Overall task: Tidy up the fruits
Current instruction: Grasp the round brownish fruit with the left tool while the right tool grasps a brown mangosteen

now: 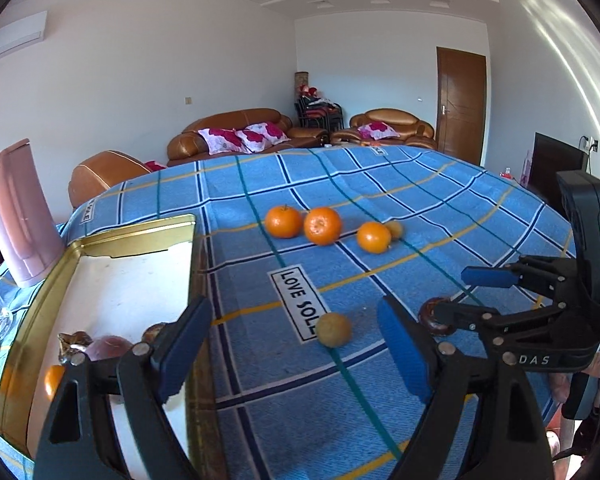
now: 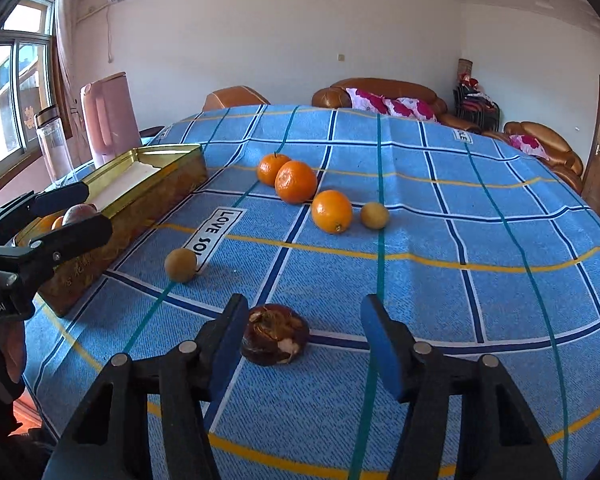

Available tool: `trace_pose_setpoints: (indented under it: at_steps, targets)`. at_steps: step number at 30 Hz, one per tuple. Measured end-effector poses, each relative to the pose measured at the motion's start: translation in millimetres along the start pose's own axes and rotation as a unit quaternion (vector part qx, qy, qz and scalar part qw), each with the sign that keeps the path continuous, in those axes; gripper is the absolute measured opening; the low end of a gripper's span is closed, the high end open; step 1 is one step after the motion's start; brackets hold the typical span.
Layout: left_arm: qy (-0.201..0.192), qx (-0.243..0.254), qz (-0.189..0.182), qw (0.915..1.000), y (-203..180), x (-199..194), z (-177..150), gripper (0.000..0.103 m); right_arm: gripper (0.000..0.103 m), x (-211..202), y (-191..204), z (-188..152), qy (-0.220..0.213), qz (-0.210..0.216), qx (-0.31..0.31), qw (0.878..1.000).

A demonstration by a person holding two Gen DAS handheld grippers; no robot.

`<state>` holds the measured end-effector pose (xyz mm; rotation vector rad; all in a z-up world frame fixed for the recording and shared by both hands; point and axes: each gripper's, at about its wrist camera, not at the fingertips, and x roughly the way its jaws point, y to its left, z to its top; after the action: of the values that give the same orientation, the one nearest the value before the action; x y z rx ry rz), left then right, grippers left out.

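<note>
Your right gripper [image 2: 304, 344] is down low over the desk [image 2: 480, 280] with its fingers spread wide and nothing held, and the dark brown fruit [image 2: 275, 334] sits between them, hard up against the left-hand pad and well clear of the right one. So nudge the gripper a touch to your left before you squeeze, get that fruit centred, or the closing pad may simply shove it sideways across the blue checked cloth [image 2: 420, 220]. It looks squat and lumpy, probably firm, with a ragged patch on top, so I'd close slowly and grip it across its widest part, low down, fingers nearly brushing the cloth. Your left gripper [image 1: 296, 352] hangs just past the near end of the gold tin [image 1: 100, 236], fingers also wide apart and empty; a few fruits already lie in that tin's near end, though it's hard to tell exactly what they are. Lift straight up, then carry left over the tin's rim, and mind the left gripper on the way, it stands right beside your path. Left out on the cloth: a small tan fruit [image 2: 181, 265] close to the tin, three oranges [image 2: 332, 211] in a line further out, and another small tan one [image 2: 374, 215] beside the last.
</note>
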<state>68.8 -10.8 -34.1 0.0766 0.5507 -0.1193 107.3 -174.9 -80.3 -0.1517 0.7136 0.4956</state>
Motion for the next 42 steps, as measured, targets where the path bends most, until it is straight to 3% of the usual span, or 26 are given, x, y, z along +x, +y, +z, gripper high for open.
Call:
trace_pose_setpoints:
  at_steps: [4,7,10,15,22,29,31,33,42]
  targets:
    - [0.022,0.009,-0.014,0.9996,-7.3,10.5,-2.7,0.087,0.060,3.3,4.8,-3.5,0.017,0.032,-0.017,0.999]
    - [0.037,0.007,-0.022,0.9990,-8.3,19.6,-5.5,0.085,0.056,4.7,11.9,-4.7,0.021,0.034,-0.038,0.998]
    - [0.052,0.008,-0.029,0.9982,-10.3,27.1,-8.1,0.084,0.045,9.2,14.9,-3.8,0.032,0.034,-0.048,0.998]
    - [0.077,0.012,-0.039,0.9962,-12.9,37.7,-8.8,0.076,0.045,10.0,10.7,-3.8,0.038,0.042,-0.038,0.998]
    - [0.117,0.021,-0.068,0.9907,-21.8,54.1,-9.4,0.050,0.044,7.7,9.0,-3.3,0.032,0.021,-0.029,0.999]
    - [0.145,0.002,-0.082,0.9860,-20.9,67.3,-5.8,0.049,0.044,6.4,4.5,-2.3,0.027,0.022,-0.016,0.999]
    - [0.159,-0.004,-0.090,0.9832,-19.6,73.0,-6.7,0.031,0.044,5.8,5.2,-2.4,0.026,0.022,-0.017,0.999]
    - [0.157,-0.011,-0.093,0.9832,-17.8,72.7,-6.7,0.028,0.044,5.4,5.2,-2.3,0.024,0.024,-0.017,0.999]
    - [0.137,-0.015,-0.113,0.9839,-18.1,63.4,-11.3,0.028,0.044,-7.0,7.0,-4.8,-0.016,0.017,-0.023,0.999]
